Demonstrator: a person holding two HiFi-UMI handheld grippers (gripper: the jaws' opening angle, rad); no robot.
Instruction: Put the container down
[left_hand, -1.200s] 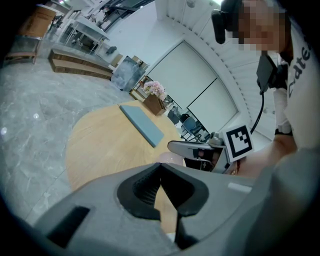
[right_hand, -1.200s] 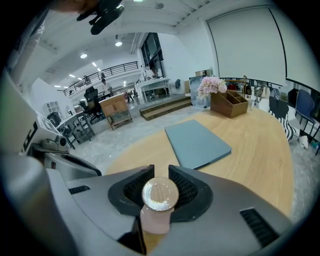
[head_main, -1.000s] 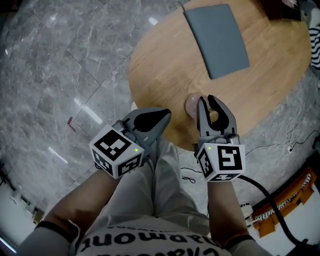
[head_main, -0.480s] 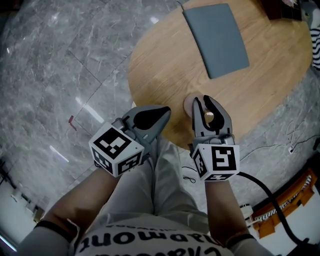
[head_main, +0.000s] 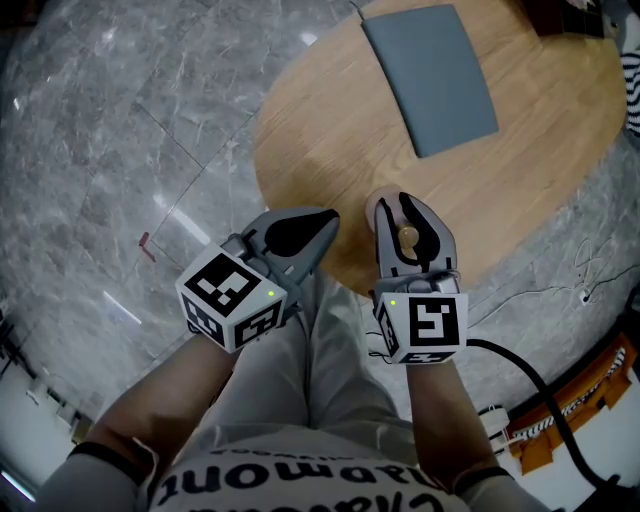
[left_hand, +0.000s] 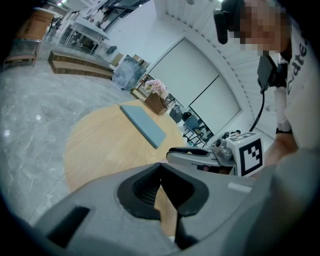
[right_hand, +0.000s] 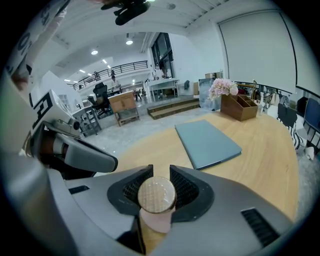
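Observation:
A small pinkish container with a round wooden lid (right_hand: 156, 196) sits between the jaws of my right gripper (right_hand: 156, 186), which is shut on it just under the lid. In the head view the container (head_main: 405, 236) hangs at the near edge of the round wooden table (head_main: 330, 130), inside my right gripper (head_main: 408, 205). My left gripper (head_main: 325, 222) is to its left, at the table's near edge, shut with nothing in it. The left gripper view shows its jaws closed together (left_hand: 161, 172).
A flat grey-blue pad (head_main: 430, 75) lies on the far part of the table. A wooden box with pink flowers (right_hand: 235, 102) stands at the table's far side. Grey marble floor (head_main: 120, 130) surrounds the table; a black cable (head_main: 530, 375) trails at right.
My right gripper with the container has drifted a little left and toward the person along the table's near edge. The left gripper has hardly moved.

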